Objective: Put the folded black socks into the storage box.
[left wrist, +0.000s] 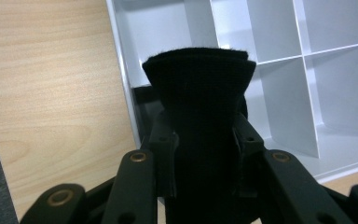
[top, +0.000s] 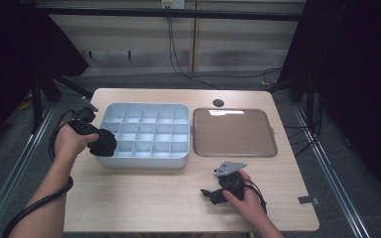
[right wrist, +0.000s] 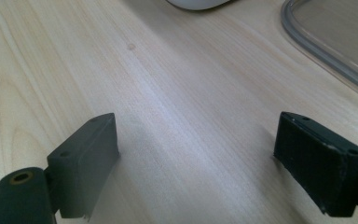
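Light wood desk (top: 144,198): white divided organizer box (top: 144,161) left of centre, clear lid (top: 234,133) beside it toward right edge.

table (top: 144,198): light wood | floor (top: 337,168): grey carpet | back wall (top: 228,34): pale panels | sides: dark

The right gripper (right wrist: 198,154) hangs low over the desk (right wrist: 168,93), its two black fingers (right wrist: 86,163) rising from the bottom edge and standing wide apart. Nothing lies between them except bare pale wood grain. The left finger casts a soft shadow on the wood beside it. At the top edge, just right of the middle, shows the rounded white corner of a box (right wrist: 198,3). In the upper right corner runs the curved clear rim of a lid (right wrist: 326,51), lying flat on the desk, well apart from both fingers.
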The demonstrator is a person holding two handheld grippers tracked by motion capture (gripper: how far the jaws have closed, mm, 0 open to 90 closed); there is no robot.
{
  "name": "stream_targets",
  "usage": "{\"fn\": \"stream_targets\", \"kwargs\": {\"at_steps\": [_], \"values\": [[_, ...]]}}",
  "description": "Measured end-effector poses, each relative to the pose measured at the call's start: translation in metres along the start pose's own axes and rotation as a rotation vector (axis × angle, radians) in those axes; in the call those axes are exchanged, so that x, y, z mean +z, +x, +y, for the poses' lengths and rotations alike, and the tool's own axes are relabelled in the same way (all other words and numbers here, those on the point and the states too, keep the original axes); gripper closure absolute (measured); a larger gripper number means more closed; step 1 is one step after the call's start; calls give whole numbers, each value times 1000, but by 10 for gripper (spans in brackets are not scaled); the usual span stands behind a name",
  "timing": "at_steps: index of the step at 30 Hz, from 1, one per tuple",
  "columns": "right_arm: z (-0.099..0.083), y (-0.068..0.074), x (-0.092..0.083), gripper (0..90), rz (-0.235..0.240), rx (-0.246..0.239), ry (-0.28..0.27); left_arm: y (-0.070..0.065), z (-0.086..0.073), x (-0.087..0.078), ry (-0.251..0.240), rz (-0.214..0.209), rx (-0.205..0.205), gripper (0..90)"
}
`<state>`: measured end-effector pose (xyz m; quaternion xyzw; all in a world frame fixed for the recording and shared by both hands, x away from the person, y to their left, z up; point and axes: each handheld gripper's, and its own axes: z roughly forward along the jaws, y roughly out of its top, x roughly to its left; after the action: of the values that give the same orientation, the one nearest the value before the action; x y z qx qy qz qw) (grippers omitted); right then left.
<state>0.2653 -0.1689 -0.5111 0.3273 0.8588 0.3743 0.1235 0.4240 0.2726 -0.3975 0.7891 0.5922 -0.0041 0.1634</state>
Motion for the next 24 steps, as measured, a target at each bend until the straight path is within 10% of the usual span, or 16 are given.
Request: {"fn": "stream_targets", "kwargs": {"at_steps": [24], "values": [[0, 0, 0, 129, 1, 1, 0, -11, 1, 9, 16, 89, 22, 683]]}}
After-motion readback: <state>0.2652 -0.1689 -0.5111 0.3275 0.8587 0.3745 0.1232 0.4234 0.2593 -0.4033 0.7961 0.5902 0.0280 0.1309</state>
